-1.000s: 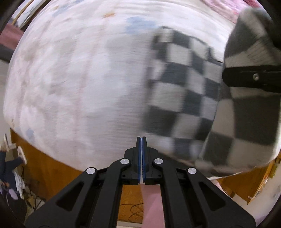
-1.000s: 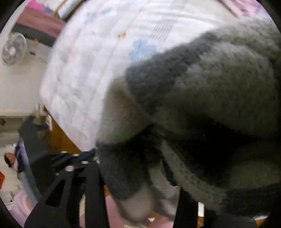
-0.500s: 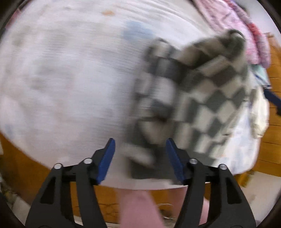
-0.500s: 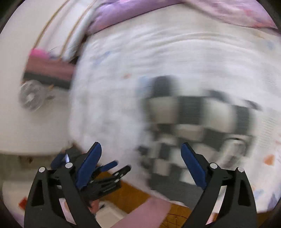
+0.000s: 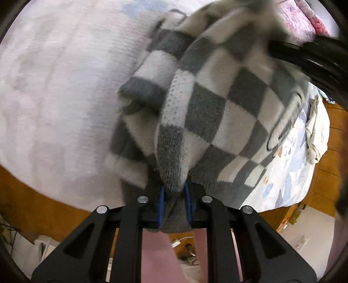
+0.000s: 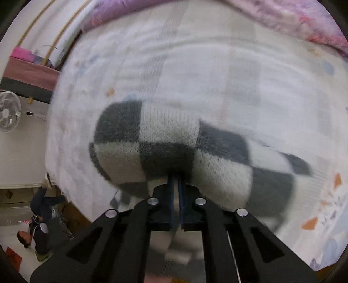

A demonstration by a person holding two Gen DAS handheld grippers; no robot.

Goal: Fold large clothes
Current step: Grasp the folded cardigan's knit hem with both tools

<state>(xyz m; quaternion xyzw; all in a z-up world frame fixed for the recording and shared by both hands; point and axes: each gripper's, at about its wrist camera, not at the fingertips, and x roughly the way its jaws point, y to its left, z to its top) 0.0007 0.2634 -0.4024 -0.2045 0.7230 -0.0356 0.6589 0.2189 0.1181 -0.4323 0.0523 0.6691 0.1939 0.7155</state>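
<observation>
Sweater (image 5: 217, 104), grey-and-white checkerboard knit, is bunched and lifted over the white bedspread (image 5: 54, 87), not lying flat. Your left gripper (image 5: 174, 196) is clamped on a thick fold of it, blue pads (image 5: 161, 200) pressed into the knit on both sides, fabric rising from the jaws toward the upper right. Your right gripper (image 6: 175, 185) is also pinched on the knit; its jaws stand nearly together with only a thin layer between them, and the cloth bulges just ahead of the tips. In the left wrist view a black bar at the upper right looks like your other tool, with the sweater draped against it. Both views are motion-blurred, so exact edges are hard to call. Step in hand, by my reading: the pick-up and spread, no fold made yet. Next move calls for pulling the two grips apart to stretch the garment, then laying it flat on the bedspread (image 6: 217, 65) clear of the pink bedding (image 6: 282, 19) at the far side. Watch that thin right-hand pinch; it may slip under tension.
</observation>
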